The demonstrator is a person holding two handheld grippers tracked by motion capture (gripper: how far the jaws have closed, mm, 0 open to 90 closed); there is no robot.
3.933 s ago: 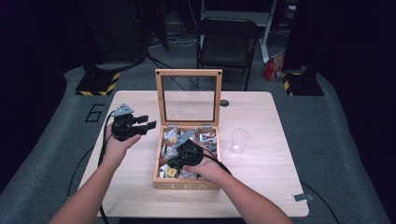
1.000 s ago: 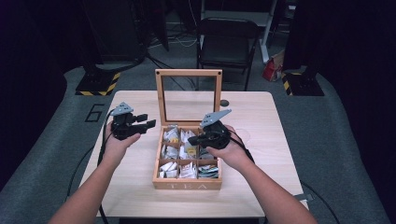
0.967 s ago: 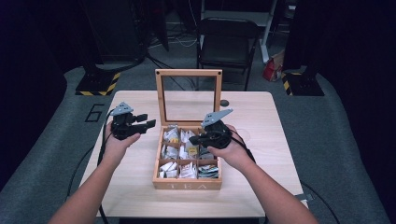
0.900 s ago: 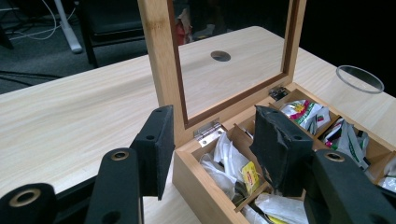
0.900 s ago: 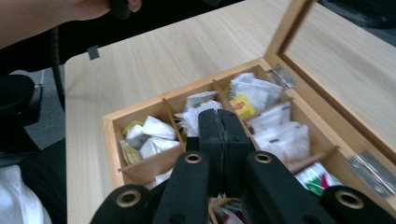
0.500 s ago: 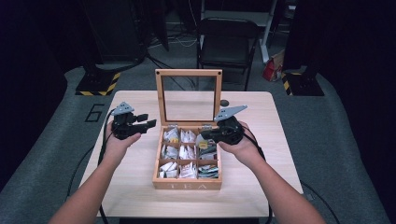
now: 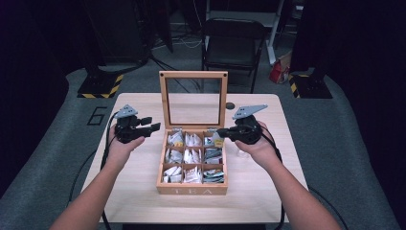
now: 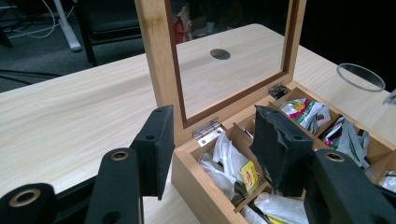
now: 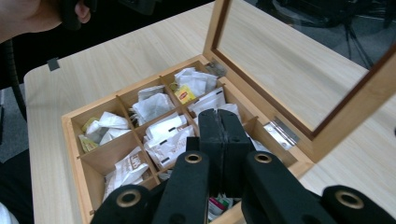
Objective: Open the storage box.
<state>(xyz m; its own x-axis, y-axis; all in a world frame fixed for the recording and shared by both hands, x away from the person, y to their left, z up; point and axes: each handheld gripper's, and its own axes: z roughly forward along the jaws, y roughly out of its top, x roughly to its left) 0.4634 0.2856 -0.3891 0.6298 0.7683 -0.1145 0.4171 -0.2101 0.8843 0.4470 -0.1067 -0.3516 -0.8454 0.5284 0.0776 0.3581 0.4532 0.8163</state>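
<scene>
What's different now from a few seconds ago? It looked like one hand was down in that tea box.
The right gripper has come up out of the front of the tea box and moved back and to the right, over the back right compartments. Its jaws are shut; a small yellow tag seems to hang at their tip. The left gripper stayed open beside the box, and the lid stayed upright.

A lab or studio: dark curtains, stand bases with hazard stripes (image 7: pixel 101 87), floor cables (image 7: pixel 189 40), a folding chair (image 7: pixel 233 44).
</scene>
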